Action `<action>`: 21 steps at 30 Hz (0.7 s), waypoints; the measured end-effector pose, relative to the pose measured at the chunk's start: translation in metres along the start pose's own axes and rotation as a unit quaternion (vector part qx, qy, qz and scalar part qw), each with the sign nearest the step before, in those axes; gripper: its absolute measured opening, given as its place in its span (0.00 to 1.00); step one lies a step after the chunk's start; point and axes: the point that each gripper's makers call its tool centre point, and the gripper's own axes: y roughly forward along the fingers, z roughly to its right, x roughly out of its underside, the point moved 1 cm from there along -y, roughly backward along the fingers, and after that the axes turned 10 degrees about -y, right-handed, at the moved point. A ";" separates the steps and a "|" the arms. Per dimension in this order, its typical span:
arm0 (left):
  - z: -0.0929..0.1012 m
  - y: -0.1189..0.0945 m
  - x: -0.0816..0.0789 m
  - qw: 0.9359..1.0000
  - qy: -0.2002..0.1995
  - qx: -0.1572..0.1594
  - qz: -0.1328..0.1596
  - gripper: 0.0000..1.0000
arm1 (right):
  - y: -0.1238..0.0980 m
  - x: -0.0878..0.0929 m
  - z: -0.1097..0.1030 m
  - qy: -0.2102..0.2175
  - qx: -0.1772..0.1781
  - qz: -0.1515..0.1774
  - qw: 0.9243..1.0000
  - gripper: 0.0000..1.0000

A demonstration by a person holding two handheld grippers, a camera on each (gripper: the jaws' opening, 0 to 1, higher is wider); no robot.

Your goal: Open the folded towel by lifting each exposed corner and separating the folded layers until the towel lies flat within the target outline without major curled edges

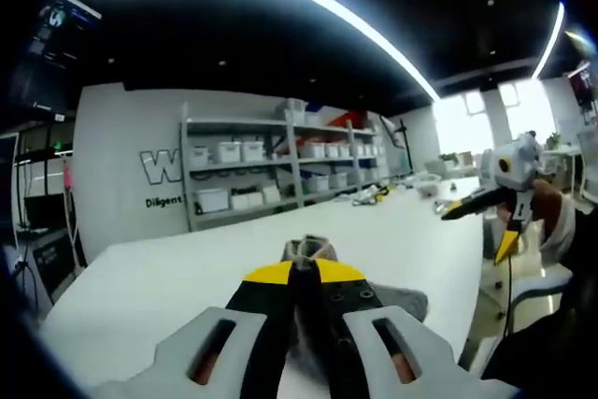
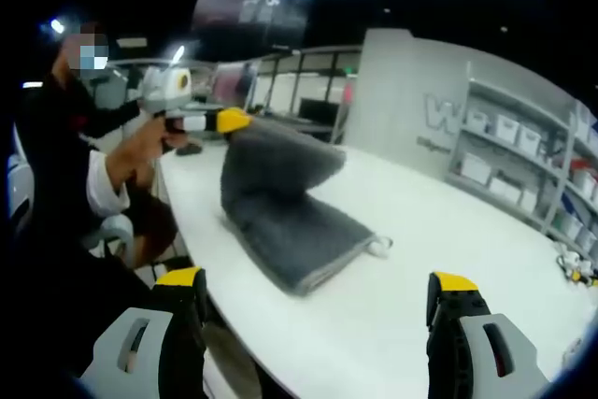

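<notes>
Right gripper view, entry one: grey fluffy folded towel (image 2: 285, 217), lying on the long white desk (image 2: 448, 259) near its edge, one corner raised into a peak by the left gripper (image 2: 234, 121), whose yellow-tipped fingers are pinched on that corner. Right gripper (image 2: 318, 301): fingers spread wide, holding nothing, hovering over the desk well short of the towel. Left gripper view: left gripper (image 1: 306, 273) shut on grey cloth, the rest of the towel (image 1: 397, 304) trailing below. Step judged in hand: first corner lift, upper layer peeling from the lower; most unfolding remains. Next move likely calls for the free gripper to pin or take a second corner. No target outline can be made out. Room: white storage shelving with bins (image 1: 280, 170), grey lettered wall, ceiling light strips, seated person alongside.
</notes>
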 end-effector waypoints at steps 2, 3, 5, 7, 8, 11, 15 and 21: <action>-0.004 -0.004 0.001 1.000 -0.003 -0.005 0.001 0.07 | -0.001 0.000 0.001 0.001 0.001 0.001 1.000 0.99; -0.007 -0.006 0.001 1.000 -0.005 -0.007 0.001 0.07 | -0.001 0.000 0.001 0.001 0.002 0.001 1.000 0.99; -0.010 -0.009 0.002 1.000 -0.008 -0.011 0.001 0.07 | -0.002 -0.001 0.001 0.001 0.002 0.001 1.000 0.99; -0.015 -0.013 0.004 1.000 -0.012 -0.018 0.002 0.06 | -0.003 -0.002 0.002 0.001 0.003 0.003 1.000 0.99; -0.018 -0.016 0.006 1.000 -0.014 -0.022 0.002 0.06 | -0.003 -0.002 0.002 0.001 0.004 0.004 1.000 0.99; -0.025 -0.024 0.009 0.999 -0.021 -0.032 0.002 0.06 | -0.003 -0.003 0.001 0.001 0.003 0.005 1.000 0.99; -0.035 -0.035 0.016 0.999 -0.028 -0.046 -0.001 0.06 | -0.001 -0.002 -0.001 -0.001 0.000 0.001 1.000 0.99; -0.048 -0.050 0.025 0.997 -0.039 -0.064 -0.007 0.06 | 0.002 -0.001 -0.004 -0.002 -0.004 0.000 1.000 0.99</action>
